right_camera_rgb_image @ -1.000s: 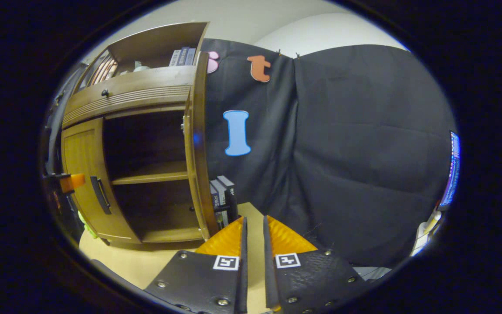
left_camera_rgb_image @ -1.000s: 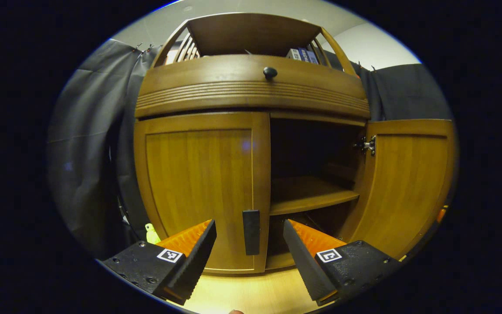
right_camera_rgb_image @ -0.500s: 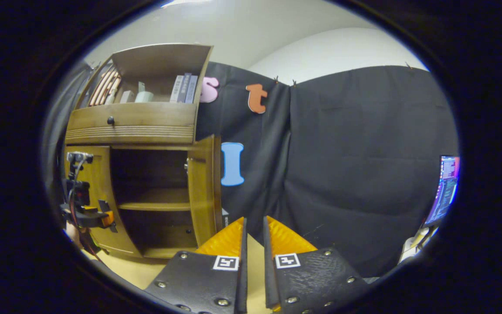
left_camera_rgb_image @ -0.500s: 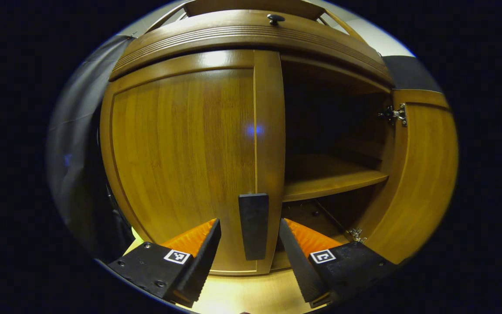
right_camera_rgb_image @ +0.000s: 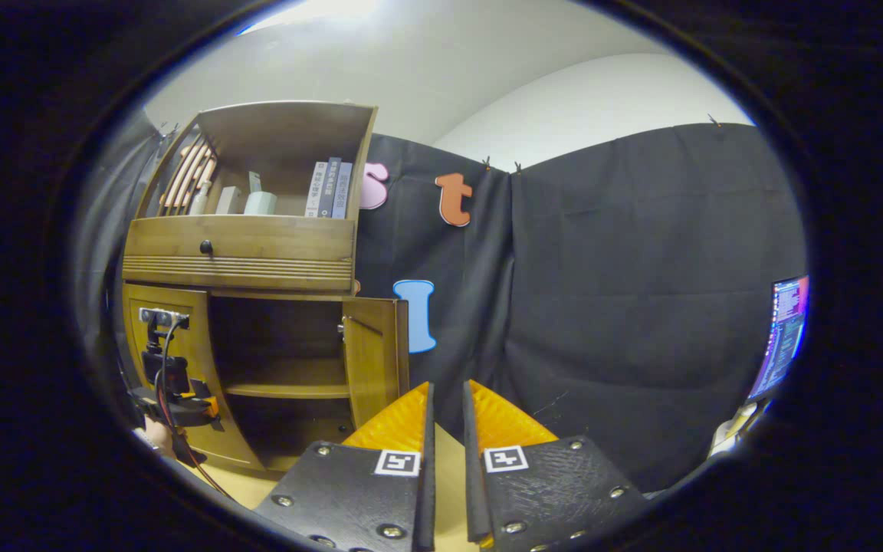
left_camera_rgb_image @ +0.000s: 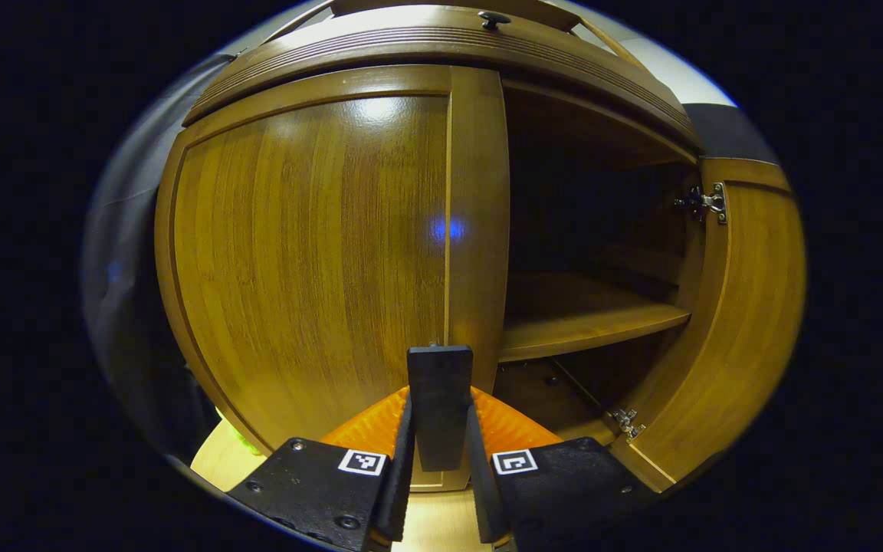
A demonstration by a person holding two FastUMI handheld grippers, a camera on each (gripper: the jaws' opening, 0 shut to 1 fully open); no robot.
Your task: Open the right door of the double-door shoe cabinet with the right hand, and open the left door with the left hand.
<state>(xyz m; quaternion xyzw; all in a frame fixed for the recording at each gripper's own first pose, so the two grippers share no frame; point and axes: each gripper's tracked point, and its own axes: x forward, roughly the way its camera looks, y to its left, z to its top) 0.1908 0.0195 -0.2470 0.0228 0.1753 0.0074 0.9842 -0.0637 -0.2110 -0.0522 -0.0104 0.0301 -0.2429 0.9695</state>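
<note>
The dark flat handle [left_camera_rgb_image: 439,406] of the closed brown wooden left door [left_camera_rgb_image: 311,245] (at 6 o'clock) is clamped by the left gripper [left_camera_rgb_image: 439,448]; an outward pull is called for. The right door [left_camera_rgb_image: 725,322] stands open; the right gripper [right_camera_rgb_image: 445,429] is nearly closed, empty.

My left gripper [left_camera_rgb_image: 439,491] carries two black housings, each with a small square black-and-white marker on top, and round screws at about 7 o'clock in the left gripper view. Each finger is a ribbed wedge. My right gripper [right_camera_rgb_image: 445,491] has the same black plates, textured, with a square marker on each and silver screws near their corners. At 8 o'clock in the right gripper view, my left gripper shows a camera on a mast and a red cable.
</note>
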